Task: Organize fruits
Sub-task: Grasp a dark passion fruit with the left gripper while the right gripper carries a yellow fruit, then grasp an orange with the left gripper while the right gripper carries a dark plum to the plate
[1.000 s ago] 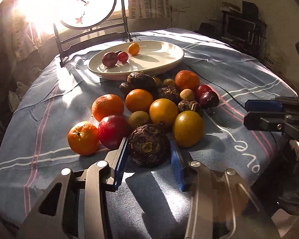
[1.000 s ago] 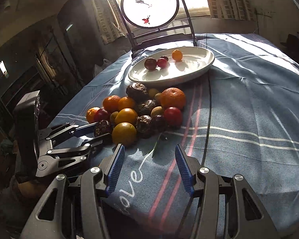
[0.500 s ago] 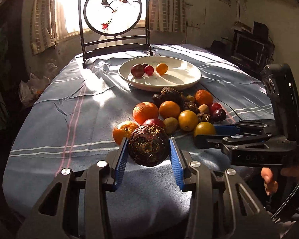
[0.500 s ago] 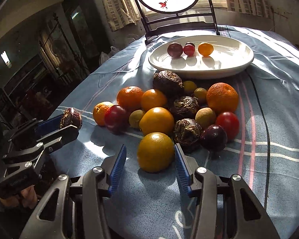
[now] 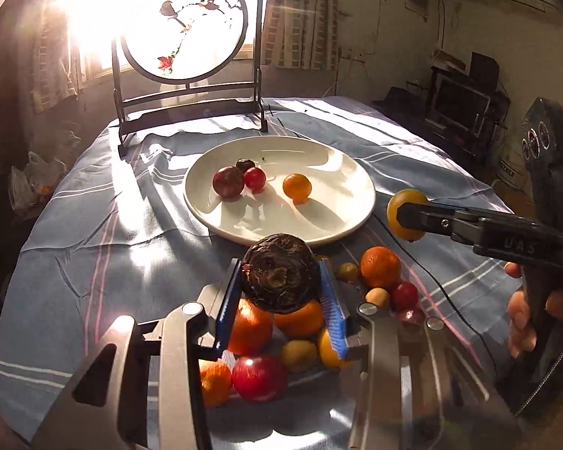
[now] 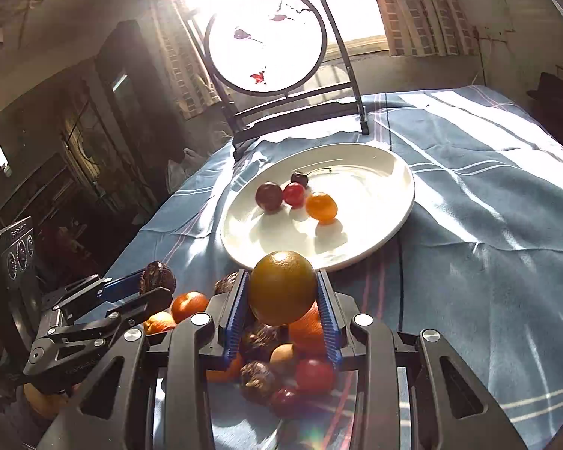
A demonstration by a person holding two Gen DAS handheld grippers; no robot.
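My left gripper is shut on a dark wrinkled passion fruit, held above the fruit pile and just short of the white plate. My right gripper is shut on a yellow-green orange, also lifted over the pile near the plate. The plate holds a dark plum, a red cherry tomato, a small dark fruit and a small orange. The right gripper with its orange shows in the left wrist view; the left gripper shows in the right wrist view.
A round painted screen on a dark stand stands at the table's far edge behind the plate. The blue striped tablecloth covers the round table. Dark furniture and a TV stand at the far right.
My left gripper has carried the passion fruit up and forward toward the plate. My right gripper has shut on the yellow-green orange and lifted it off the cloth.
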